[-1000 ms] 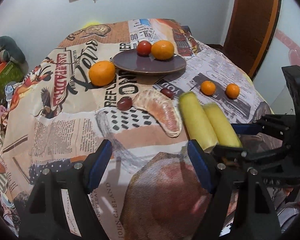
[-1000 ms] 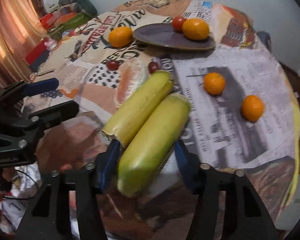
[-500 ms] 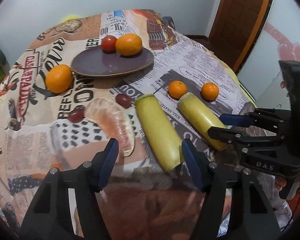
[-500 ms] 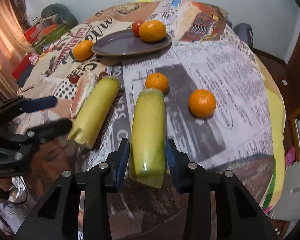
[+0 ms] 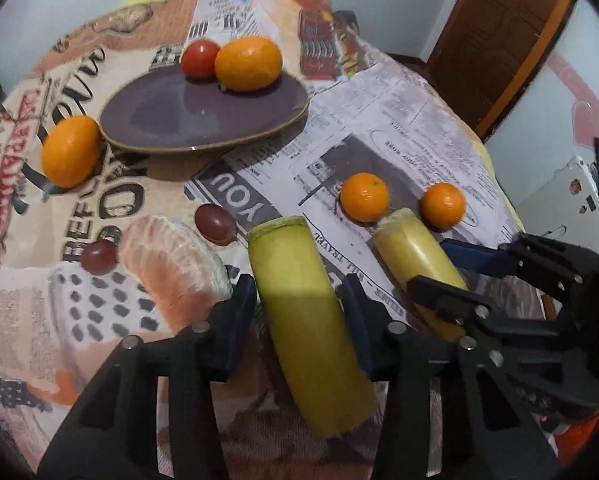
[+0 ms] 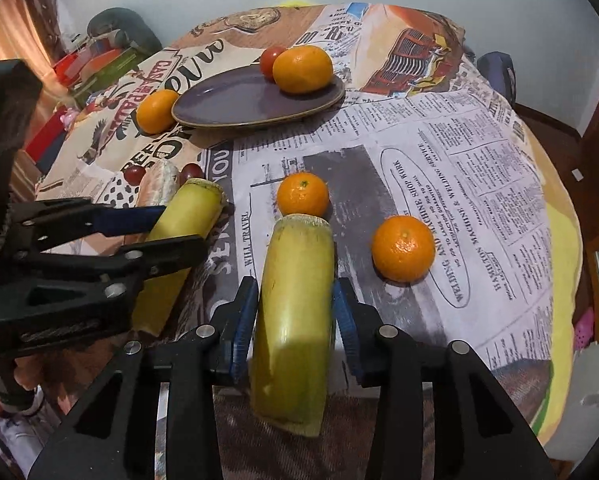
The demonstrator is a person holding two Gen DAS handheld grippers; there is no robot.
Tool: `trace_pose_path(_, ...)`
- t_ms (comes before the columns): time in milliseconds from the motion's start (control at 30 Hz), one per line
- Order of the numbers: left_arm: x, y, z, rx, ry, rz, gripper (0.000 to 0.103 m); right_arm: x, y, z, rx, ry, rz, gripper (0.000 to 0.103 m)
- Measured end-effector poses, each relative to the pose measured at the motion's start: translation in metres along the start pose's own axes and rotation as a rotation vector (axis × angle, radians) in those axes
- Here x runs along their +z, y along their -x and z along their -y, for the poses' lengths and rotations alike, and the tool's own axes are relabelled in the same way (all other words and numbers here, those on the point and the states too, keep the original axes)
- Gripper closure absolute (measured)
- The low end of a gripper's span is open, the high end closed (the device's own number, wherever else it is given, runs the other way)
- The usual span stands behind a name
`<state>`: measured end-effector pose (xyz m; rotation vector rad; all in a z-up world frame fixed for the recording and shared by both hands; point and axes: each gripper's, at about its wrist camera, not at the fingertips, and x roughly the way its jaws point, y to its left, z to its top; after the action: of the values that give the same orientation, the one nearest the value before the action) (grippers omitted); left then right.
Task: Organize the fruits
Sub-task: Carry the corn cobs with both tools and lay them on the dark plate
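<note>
1. Left gripper [image 5: 299, 316] is now straddling the left banana [image 5: 303, 312], having come over from bare cloth beside the peeled citrus half [image 5: 171, 264]; its jaws have just been closing, blue pads sitting against the banana's sides.
2. Right gripper [image 6: 295, 312] is clamping the right banana [image 6: 295, 304], which is now lying apart from the left one; earlier both were side by side; its jaws have just been reopening slightly, pads looking to be touching the peel.
3. Both bananas are lying on the tablecloth [image 6: 479, 184], near edge.
4. Two small oranges [image 6: 302, 194] [image 6: 403, 249] are sitting just past the right banana's tip; the nearer one is touching it or almost.
5. Plate [image 5: 159, 120] is holding a tomato [image 5: 199, 59] and an orange [image 5: 247, 64]; another orange [image 5: 70, 151] is touching the plate's left rim.
6. Two grapes [image 5: 215, 222] [image 5: 98, 257] are flanking the citrus half.
</note>
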<state>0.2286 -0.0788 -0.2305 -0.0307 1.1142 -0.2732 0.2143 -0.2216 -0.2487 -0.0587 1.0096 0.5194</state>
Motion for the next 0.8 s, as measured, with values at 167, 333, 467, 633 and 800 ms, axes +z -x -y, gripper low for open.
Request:
trace_pose_path(167,0.002,-0.003,-0.002,-0.018,0.019,0.003,0.061,-0.001,-0.003,0.003,0.021,-0.009,0.003,0.065)
trace_pose_path(333,-0.001,0.011,-0.003,-0.039,0.025,0.033,0.064,-0.001,0.000,0.000,0.001,-0.004,0.013,0.066)
trace_pose_path(467,-0.005,0.039,-0.003,-0.048,0.017,0.088,0.066,0.000,0.013,-0.001,-0.009,-0.010,0.051,0.067)
trace_pose_path(633,-0.011,0.075,-0.002,-0.037,-0.005,0.168,0.067,0.008,0.042,-0.006,-0.017,-0.009,0.128,0.067)
trace_pose_path(800,-0.006,0.107,-0.004,-0.005,-0.013,0.255,0.067,0.022,0.061,-0.016,-0.035,0.008,0.195,0.068)
